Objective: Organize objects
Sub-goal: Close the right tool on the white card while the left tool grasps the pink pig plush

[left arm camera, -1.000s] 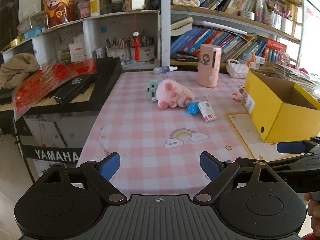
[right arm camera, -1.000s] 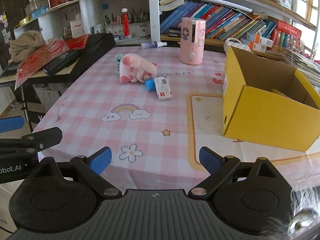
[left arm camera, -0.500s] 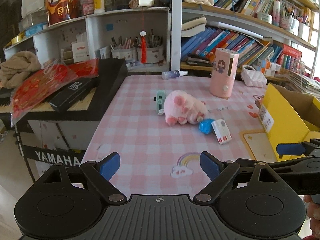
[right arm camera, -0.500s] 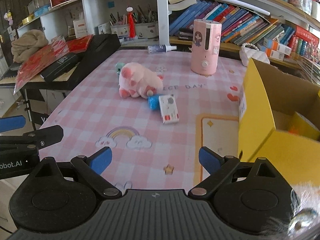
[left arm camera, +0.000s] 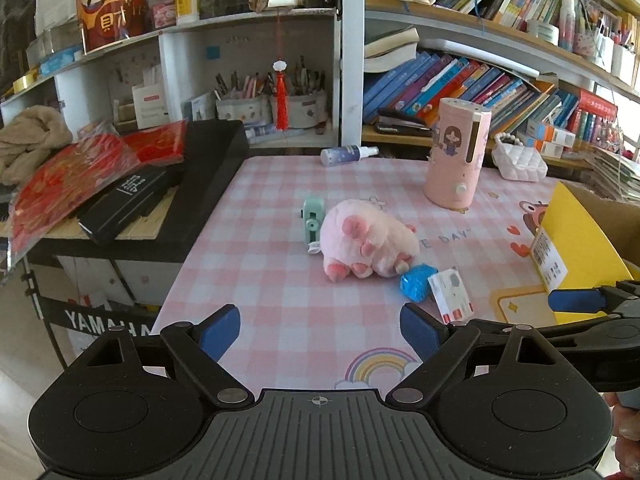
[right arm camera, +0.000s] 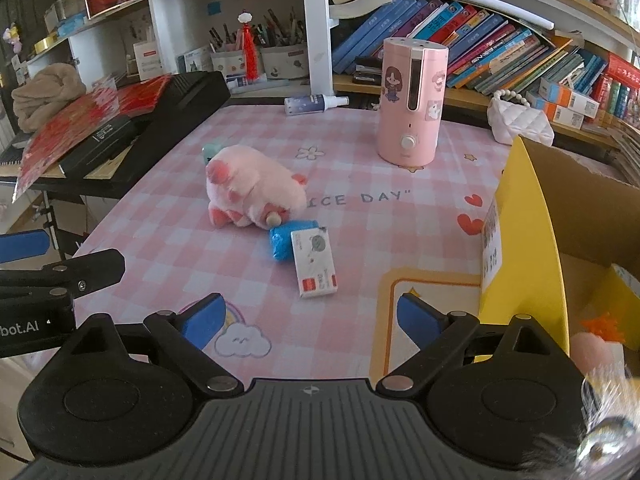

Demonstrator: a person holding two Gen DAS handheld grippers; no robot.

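A pink plush pig (left arm camera: 366, 240) (right arm camera: 250, 196) lies on the pink checked table (left arm camera: 260, 248). A mint green pencil sharpener (left arm camera: 312, 218) stands behind it. A blue wrapped packet (left arm camera: 416, 286) (right arm camera: 286, 236) and a small white card box (left arm camera: 450, 300) (right arm camera: 314, 264) lie beside the pig. An open yellow cardboard box (left arm camera: 576, 248) (right arm camera: 520, 240) stands at the right. My left gripper (left arm camera: 320, 332) is open and empty above the table's near edge. My right gripper (right arm camera: 310, 320) is open and empty, short of the white box.
A tall pink humidifier (left arm camera: 456, 160) (right arm camera: 412, 100), a spray bottle (left arm camera: 348, 155) and a white quilted bag (left arm camera: 520, 162) stand at the back. A black keyboard with red bags (left arm camera: 120, 184) borders the table's left. Bookshelves (left arm camera: 480, 80) rise behind. Small items lie inside the yellow box (right arm camera: 600, 332).
Both grippers have moved forward toward the pig and the small items, which now look larger and nearer. Both stay open. Nothing on the table has moved.
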